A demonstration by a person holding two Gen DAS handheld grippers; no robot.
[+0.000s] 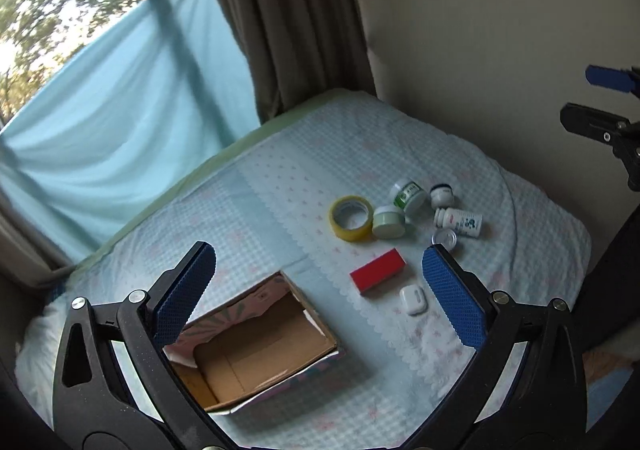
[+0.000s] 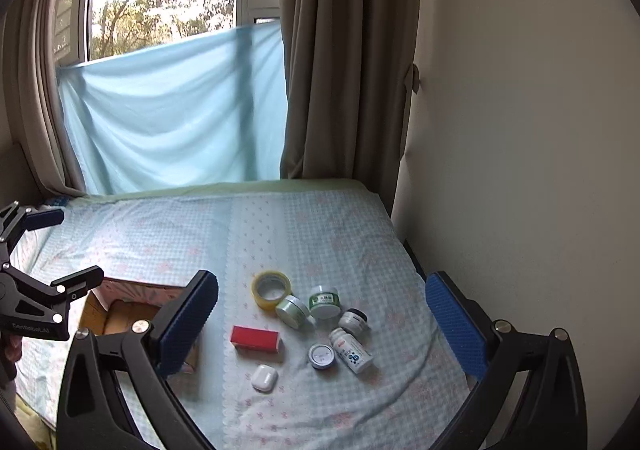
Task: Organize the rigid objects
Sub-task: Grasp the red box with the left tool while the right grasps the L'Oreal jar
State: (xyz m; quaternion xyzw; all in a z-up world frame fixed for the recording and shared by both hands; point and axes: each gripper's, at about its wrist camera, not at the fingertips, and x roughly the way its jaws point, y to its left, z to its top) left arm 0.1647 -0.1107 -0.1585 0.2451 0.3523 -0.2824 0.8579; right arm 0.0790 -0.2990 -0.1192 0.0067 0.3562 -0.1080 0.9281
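An open cardboard box [image 1: 256, 354] lies on the bed, empty inside; it also shows in the right wrist view [image 2: 120, 314]. To its right lie a red box [image 1: 378, 271] [image 2: 255, 339], a white earbud case [image 1: 414, 299] [image 2: 264, 378], a yellow tape roll [image 1: 351, 223] [image 2: 271, 289], several small jars [image 1: 389, 221] [image 2: 325, 302] and a white pill bottle [image 1: 459, 223] [image 2: 352, 350]. My left gripper [image 1: 320, 290] is open and empty above the box and red box. My right gripper [image 2: 320, 334] is open and empty above the cluster.
The bed [image 2: 320, 218] has a light blue checked cover. A wall [image 2: 520, 130] runs along its right side. Brown curtains [image 2: 344, 50] and a blue cloth [image 2: 172, 110] hang at the window behind it.
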